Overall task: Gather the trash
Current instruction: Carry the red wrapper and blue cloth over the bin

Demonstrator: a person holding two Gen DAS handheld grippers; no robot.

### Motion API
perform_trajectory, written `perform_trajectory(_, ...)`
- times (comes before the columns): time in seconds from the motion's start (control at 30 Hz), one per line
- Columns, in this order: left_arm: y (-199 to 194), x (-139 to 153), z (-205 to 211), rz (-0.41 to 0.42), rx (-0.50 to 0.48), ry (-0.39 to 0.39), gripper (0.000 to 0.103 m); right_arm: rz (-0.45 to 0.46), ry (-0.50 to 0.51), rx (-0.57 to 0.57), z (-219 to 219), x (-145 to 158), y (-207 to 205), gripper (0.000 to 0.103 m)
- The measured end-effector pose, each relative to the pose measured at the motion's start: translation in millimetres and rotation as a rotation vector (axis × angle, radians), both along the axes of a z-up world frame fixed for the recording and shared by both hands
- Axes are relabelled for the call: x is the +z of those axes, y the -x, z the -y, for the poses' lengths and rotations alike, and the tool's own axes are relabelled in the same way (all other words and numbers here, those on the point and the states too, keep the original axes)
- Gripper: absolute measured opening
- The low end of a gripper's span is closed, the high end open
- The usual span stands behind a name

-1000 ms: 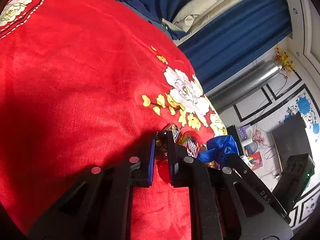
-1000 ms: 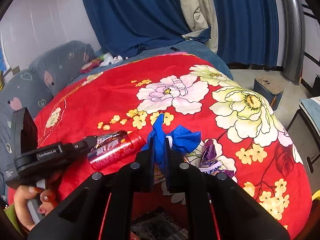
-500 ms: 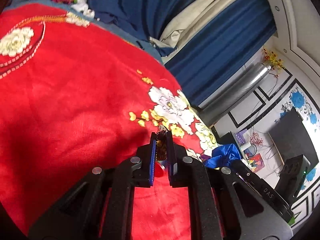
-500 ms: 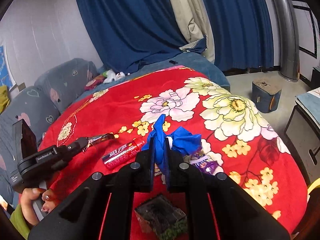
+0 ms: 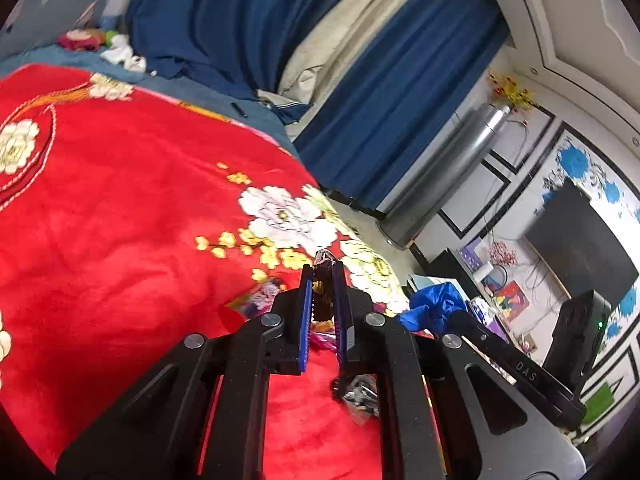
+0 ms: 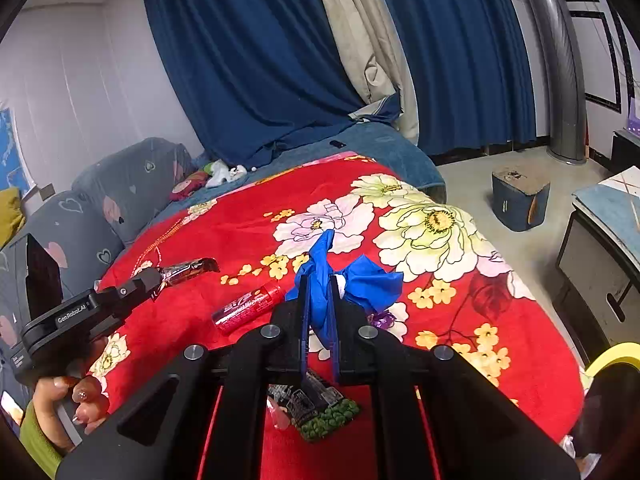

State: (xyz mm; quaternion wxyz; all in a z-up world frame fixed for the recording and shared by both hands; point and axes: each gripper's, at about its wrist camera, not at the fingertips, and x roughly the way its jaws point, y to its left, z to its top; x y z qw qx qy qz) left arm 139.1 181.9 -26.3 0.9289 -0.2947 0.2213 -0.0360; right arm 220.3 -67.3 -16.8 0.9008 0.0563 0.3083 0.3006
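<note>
My left gripper (image 5: 322,276) is shut on a dark snack wrapper (image 5: 323,280) and holds it above the red blanket; the same gripper (image 6: 154,280) and wrapper (image 6: 188,269) show at the left of the right wrist view. My right gripper (image 6: 318,284) is shut on a crumpled blue plastic bag (image 6: 352,280), lifted over the bed; the bag also shows in the left wrist view (image 5: 434,306). A red can (image 6: 248,306) lies on the blanket (image 6: 460,320). A dark wrapper with green print (image 6: 316,408) and a purple wrapper (image 6: 382,320) lie near the right gripper.
A colourful wrapper (image 5: 260,300) lies on the blanket under the left gripper. Pillows (image 6: 120,192) and small toys (image 6: 216,174) are at the bed's far end. Blue curtains (image 6: 260,60), a blue box (image 6: 518,200) and a cabinet (image 6: 600,260) stand beyond the bed.
Both grippers have risen from the blanket with their loads. The left one lifted the wrapper away from the red can, which stays lying on the bed.
</note>
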Motion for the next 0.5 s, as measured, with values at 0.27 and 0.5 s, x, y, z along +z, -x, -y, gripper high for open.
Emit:
perform_trajectory(0.27,7,15,28,0.034,-0.059,-0.049,0.005,0.029,-0.012,-0.027,27,13,14,0.008)
perform_trajectory(0.5,11,21,53,0.046,-0.107,-0.087,0.005,0.041,-0.016,-0.062,51,19,20,0.008)
